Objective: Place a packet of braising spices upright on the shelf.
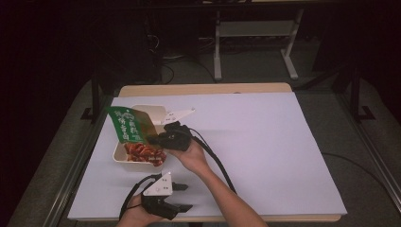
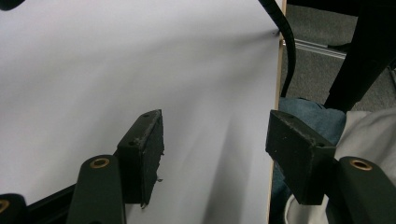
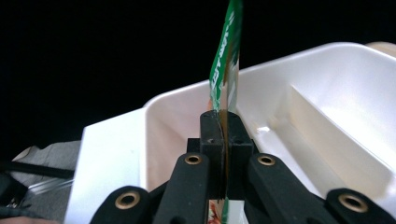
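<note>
The step in hand looks like emptying a green snack pouch (image 1: 126, 124) into the white divided tray (image 1: 142, 109), which sits left of centre in the high view. The right gripper (image 1: 153, 140) has its jaws clamped flat on the pouch's edge; in the right gripper view the pouch (image 3: 225, 60) rises thin and edge-on from the closed jaws, above the tray's walls (image 3: 327, 60). Reddish food pieces (image 1: 144, 152) already lie in the tray's near compartment. To do this well, the pouch's mouth should stay over that compartment and tilt slowly, so nothing spills over the rim; whether anything remains inside the pouch is hard to tell from here.

The left gripper (image 1: 182, 196) waits at the lower middle of the high view, near the table's front edge, well apart from the tray, its jaws standing open with nothing between them. It could steady the tray if it slides.

A pale lilac sheet (image 1: 255, 146) covers the wooden table (image 1: 203, 88). The room beyond is dark, with a white frame's legs (image 1: 217, 52) on grey floor at the top.
</note>
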Tool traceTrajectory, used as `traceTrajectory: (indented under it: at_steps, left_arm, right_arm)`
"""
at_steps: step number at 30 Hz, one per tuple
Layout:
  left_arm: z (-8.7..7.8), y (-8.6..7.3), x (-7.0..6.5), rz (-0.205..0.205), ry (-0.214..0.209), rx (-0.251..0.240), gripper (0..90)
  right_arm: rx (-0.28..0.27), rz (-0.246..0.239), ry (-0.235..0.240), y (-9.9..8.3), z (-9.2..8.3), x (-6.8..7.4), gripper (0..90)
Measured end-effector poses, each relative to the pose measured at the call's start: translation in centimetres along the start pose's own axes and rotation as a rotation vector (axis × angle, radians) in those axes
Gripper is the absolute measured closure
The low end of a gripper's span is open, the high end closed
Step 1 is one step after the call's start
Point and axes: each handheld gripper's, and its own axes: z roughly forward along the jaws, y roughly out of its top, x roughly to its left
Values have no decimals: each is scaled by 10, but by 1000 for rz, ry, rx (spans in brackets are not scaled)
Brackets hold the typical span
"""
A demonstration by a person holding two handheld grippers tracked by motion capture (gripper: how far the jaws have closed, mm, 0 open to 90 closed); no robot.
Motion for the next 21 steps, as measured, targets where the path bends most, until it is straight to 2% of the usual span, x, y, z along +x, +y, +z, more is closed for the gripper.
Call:
traceTrajectory:
  at_steps: [1, 2, 4, 7, 11, 14, 17, 21]
  left_arm:
    - [0, 0, 0, -1, 1, -3, 360]
    - [0, 0, 0, -1, 1, -3, 360]
    - [0, 0, -1, -1, 2, -2, 360]
    - [0, 0, -1, -4, 1, 3, 361]
    - [1, 0, 0, -7, 4, 4, 360]
    - [0, -1, 2, -11, 9, 3, 353]
    - [-1, -2, 3, -17, 10, 1, 347]
    - [-2, -2, 3, -15, 12, 0, 346]
  right_arm:
    - [1, -15, 13, 0, 1, 2, 888]
    - [4, -27, 3, 0, 2, 4, 888]
    - [16, -29, 5, -1, 3, 3, 890]
    - [24, -12, -10, -4, 2, -1, 889]
    - [28, 14, -65, -3, 0, -10, 871]
    - [19, 17, -97, 1, 0, -13, 749]
    - [32, 18, -115, 1, 1, -16, 732]
    - [41, 43, -118, 0, -1, -21, 655]
